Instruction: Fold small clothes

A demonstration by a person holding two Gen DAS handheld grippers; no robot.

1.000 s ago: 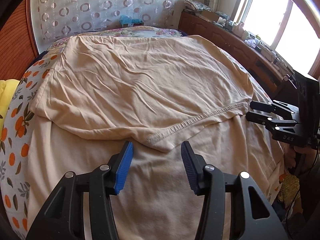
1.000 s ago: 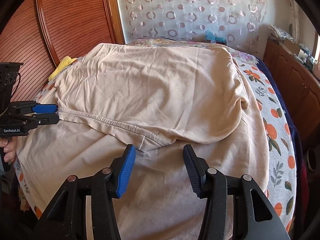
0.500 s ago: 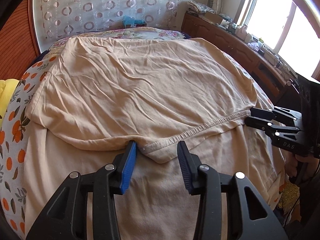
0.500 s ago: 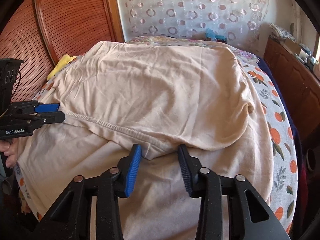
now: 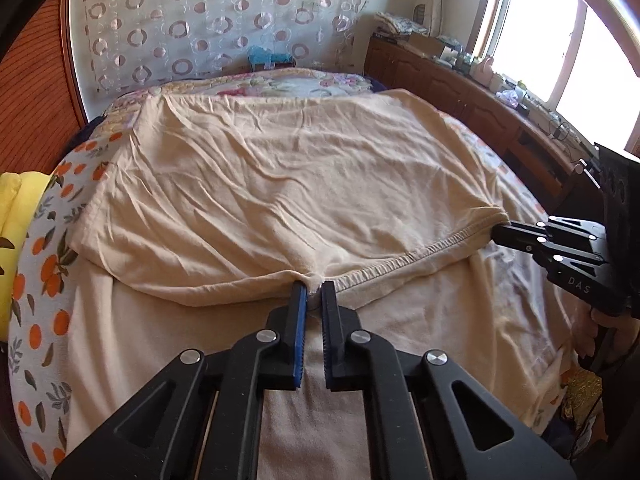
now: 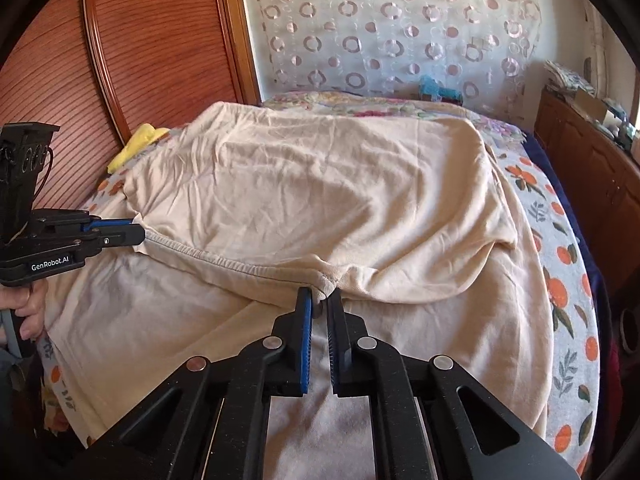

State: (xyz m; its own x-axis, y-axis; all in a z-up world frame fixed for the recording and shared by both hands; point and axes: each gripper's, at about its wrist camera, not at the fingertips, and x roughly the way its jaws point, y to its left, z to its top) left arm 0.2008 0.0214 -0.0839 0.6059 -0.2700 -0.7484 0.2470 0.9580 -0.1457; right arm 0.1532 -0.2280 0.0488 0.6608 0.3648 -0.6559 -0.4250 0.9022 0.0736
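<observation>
We see a beige garment (image 5: 288, 184) spread across the bed (image 5: 44, 240), partly folded: an upper layer lies doubled over a lower layer, and its stitched hem (image 5: 404, 262) runs crosswise over the near half of the bed. The lower layer reaches on toward the near edge and passes under both grippers.

Left gripper (image 5: 314, 292): clenched on the hem. In the left wrist view the blue-padded fingers (image 5: 299, 300) stand nearly together with a small bunch of cloth pinched at their tips, directly ahead of the camera. The fabric gathers into a pucker where they bite.

Right gripper (image 6: 323, 298): likewise clamped on the hem. In the right wrist view a knot of beige cloth sits between the fingertips, and the upper layer rises away behind it.

Each gripper shows in the other's view: the right one at the right end of the hem, toward the bed's window-side edge; the left one at the left end, toward the wooden headboard (image 6: 120, 60) side. The hem hangs between the two grip points in a shallow curve, not taut.

A yellow cloth (image 6: 138, 144) lies on the bed at the headboard-side edge, apart from the garment's far corner. The orange-print sheet (image 6: 568, 264) shows bare along the side edges.
</observation>
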